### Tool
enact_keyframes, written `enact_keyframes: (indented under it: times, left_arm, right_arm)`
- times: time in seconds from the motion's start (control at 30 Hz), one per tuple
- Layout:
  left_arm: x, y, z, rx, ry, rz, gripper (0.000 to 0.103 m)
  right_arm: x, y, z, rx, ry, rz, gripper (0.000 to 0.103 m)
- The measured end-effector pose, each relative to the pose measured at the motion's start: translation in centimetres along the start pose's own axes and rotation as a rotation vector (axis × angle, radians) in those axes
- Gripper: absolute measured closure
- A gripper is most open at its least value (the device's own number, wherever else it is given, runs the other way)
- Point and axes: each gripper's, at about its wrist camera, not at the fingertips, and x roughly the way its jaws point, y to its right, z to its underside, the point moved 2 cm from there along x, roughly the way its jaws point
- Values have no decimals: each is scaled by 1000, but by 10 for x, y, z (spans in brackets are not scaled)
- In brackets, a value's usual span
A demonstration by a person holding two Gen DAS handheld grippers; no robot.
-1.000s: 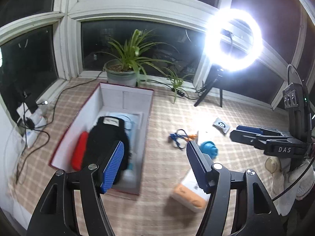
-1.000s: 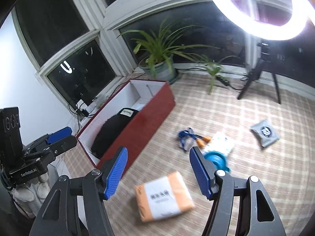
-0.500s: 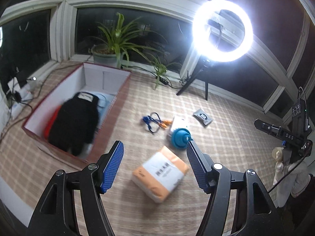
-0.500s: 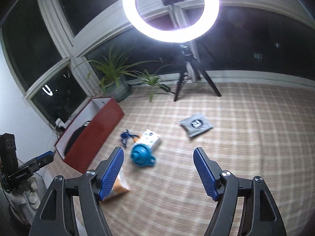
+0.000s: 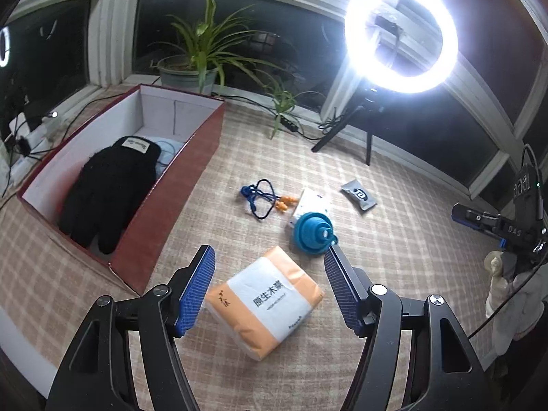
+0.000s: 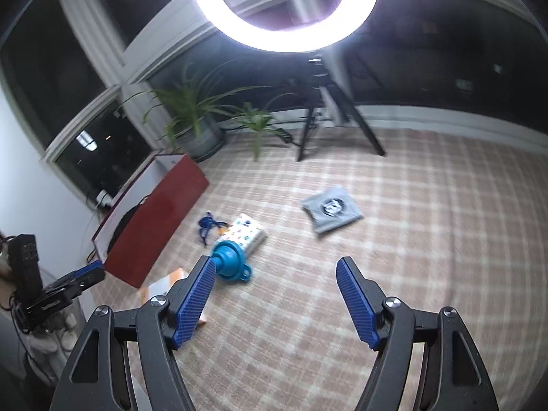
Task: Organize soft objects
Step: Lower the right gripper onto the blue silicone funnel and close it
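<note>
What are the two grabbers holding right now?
Nothing. The left gripper has open jaws above the tissue pack, not touching it. The right gripper has only bare mat between its jaws, which are closing a little.

A potted plant is seen by the dark windows. A lit ring light is carried on a tripod. Cables are laid along the checked floor mat.
</note>
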Motion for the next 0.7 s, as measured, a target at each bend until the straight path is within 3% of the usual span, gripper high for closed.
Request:
enact_keyframes:
  times: [0.1, 0.33, 0.7]
  left_arm:
    - [4, -6, 0, -28, -5, -12, 37]
    - [5, -21, 3, -73, -5, -49, 37]
    - [1, -44, 13, -155, -9, -81, 37]
  right_arm:
    - [22, -17, -14, -64, -50, -48, 53]
    - [83, -47, -25, -150, -187, -122, 74]
    - [158, -88, -27, -238, -366, -189, 85]
